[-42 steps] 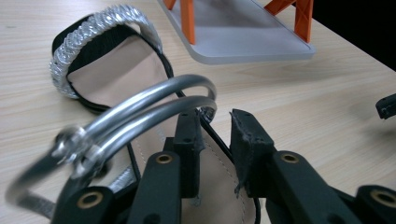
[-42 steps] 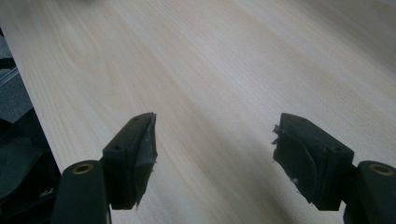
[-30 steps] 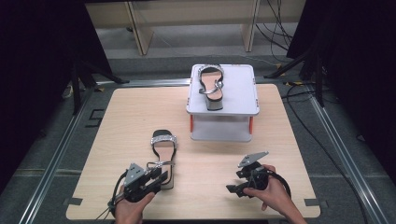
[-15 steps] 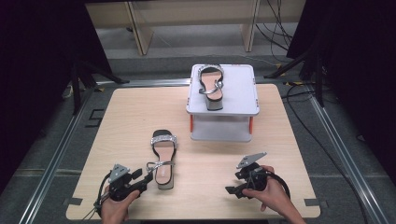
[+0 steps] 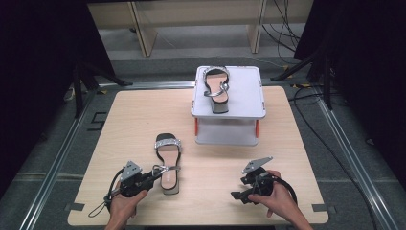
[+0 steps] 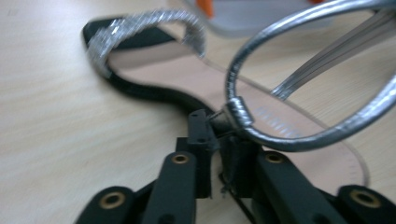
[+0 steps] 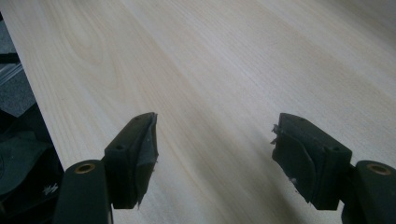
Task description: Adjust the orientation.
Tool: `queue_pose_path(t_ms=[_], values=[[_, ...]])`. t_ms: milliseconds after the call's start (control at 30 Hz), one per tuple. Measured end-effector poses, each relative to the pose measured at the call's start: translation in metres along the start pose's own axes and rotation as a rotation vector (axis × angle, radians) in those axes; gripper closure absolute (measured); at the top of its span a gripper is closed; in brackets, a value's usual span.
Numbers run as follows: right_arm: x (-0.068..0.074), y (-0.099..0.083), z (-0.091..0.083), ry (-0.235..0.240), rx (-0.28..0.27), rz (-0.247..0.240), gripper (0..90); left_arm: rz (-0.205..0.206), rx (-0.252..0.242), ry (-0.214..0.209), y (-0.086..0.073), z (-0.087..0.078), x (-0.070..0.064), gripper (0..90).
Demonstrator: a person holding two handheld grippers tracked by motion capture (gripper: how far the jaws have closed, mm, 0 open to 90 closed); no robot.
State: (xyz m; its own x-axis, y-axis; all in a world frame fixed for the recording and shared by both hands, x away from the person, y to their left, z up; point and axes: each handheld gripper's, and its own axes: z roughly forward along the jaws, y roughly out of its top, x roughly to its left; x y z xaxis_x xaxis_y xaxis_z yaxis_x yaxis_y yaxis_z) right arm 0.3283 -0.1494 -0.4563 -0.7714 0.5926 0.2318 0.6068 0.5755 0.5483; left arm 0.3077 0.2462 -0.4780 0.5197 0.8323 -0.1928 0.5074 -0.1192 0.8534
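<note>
On the wooden bench [image 5: 143, 115] a black sandal [image 5: 167, 160] with a glittery silver toe band lies flat, toe pointing away from the person. The left tongs [image 5: 152, 178] are pinched nearly closed on its silver ankle strap [image 6: 243, 116], gripping at the small keeper loop beside the heel. The right tongs [image 5: 239, 195] rest low near the bench's front edge, jaws spread wide with only bare wood between them. A matching sandal [image 5: 216, 88] sits atop the grey raised platform [image 5: 249, 93] farther back.
</note>
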Motion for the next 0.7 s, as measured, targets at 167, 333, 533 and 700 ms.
queue_pose_path(t_ms=[167, 333, 533, 700], values=[[-0.006, 0.001, -0.003, -0.019, -0.020, -0.016, 30.7, 0.027, 0.020, -0.058, 0.003, 0.006, -0.024, 86.9], [-0.009, 0.003, -0.013, -0.026, -0.066, -0.006, 31.2, 0.108, 0.032, -0.097, 0.009, 0.021, -0.067, 86.0], [-0.007, 0.007, -0.020, -0.027, -0.087, -0.008, 32.9, 0.128, 0.052, -0.111, 0.007, 0.027, -0.090, 84.7], [-0.011, 0.014, -0.023, -0.054, -0.119, -0.043, 33.2, 0.133, 0.059, -0.120, 0.003, 0.026, -0.095, 80.6]])
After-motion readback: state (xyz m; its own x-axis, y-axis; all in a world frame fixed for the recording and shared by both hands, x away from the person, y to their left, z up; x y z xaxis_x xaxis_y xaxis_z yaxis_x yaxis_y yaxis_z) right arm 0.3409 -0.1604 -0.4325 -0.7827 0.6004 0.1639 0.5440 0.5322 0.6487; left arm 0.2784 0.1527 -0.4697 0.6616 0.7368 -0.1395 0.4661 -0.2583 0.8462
